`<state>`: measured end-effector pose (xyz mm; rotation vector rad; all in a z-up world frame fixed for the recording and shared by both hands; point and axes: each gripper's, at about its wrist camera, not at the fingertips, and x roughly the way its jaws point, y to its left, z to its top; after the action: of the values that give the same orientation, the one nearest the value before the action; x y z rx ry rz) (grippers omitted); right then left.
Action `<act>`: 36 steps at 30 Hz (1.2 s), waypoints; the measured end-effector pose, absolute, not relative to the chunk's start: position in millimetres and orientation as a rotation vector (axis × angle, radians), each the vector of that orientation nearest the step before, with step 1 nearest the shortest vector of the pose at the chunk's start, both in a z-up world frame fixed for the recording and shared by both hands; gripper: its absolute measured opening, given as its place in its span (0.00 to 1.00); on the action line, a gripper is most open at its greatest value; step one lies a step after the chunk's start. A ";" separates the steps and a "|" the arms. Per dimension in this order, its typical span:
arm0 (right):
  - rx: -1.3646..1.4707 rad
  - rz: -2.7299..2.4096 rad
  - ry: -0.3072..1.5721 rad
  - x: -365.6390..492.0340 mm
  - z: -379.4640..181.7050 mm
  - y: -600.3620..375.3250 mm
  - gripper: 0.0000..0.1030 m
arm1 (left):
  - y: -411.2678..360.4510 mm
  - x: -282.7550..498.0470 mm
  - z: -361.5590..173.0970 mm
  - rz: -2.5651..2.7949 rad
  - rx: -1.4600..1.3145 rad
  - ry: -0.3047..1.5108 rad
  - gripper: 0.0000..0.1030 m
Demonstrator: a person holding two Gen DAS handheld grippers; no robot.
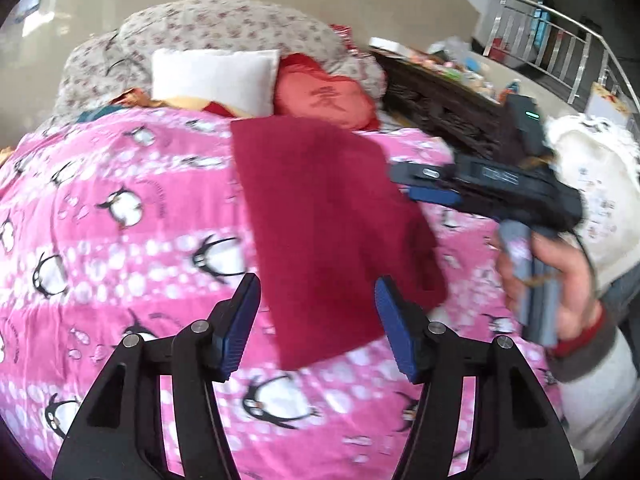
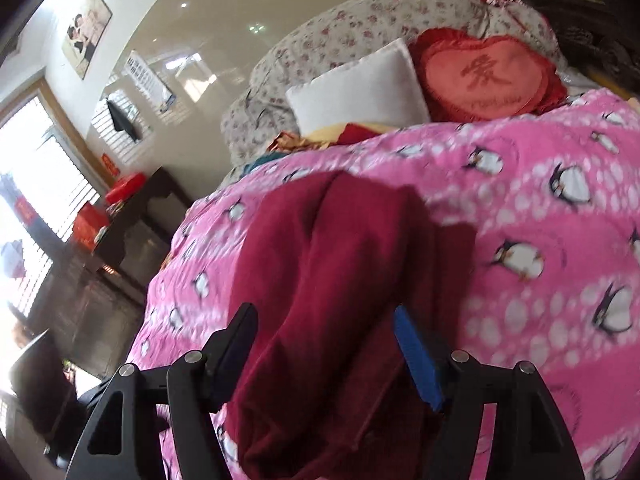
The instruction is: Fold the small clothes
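- Currently we log one dark red cloth (image 1: 328, 224), folded to a flat oblong, lying on the pink penguin-print quilt (image 1: 120, 248) that covers the bed.
- We note the left gripper (image 1: 316, 320) above the cloth's near end, its fingers (image 1: 244, 320) spread wide, holding nothing.
- We record the right gripper (image 1: 424, 184) at the cloth's right edge, gripped in the person's right hand (image 1: 560, 280); in its own view its fingers (image 2: 416, 356) stand apart, either side of the cloth, not pinching it.
- We list, at the bed's head: a white pillow (image 1: 216, 80), a red heart cushion (image 1: 328, 100) beside it, and a floral duvet (image 1: 224, 28) heaped behind both.
- We add a dark wooden cabinet (image 2: 132, 216) beside the bed, with red boxes (image 2: 124, 188) on top.
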<state>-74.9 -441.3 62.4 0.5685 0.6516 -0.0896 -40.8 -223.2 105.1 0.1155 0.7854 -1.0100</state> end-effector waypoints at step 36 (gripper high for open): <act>0.316 -0.106 0.737 -120.4 35.5 -364.3 0.11 | -246.9 -62.5 54.9 -0.909 0.193 0.880 0.58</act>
<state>-120.4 -364.3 35.5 0.3157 0.7372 -0.1061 -62.5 -246.9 54.9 0.1926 0.8803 -0.9089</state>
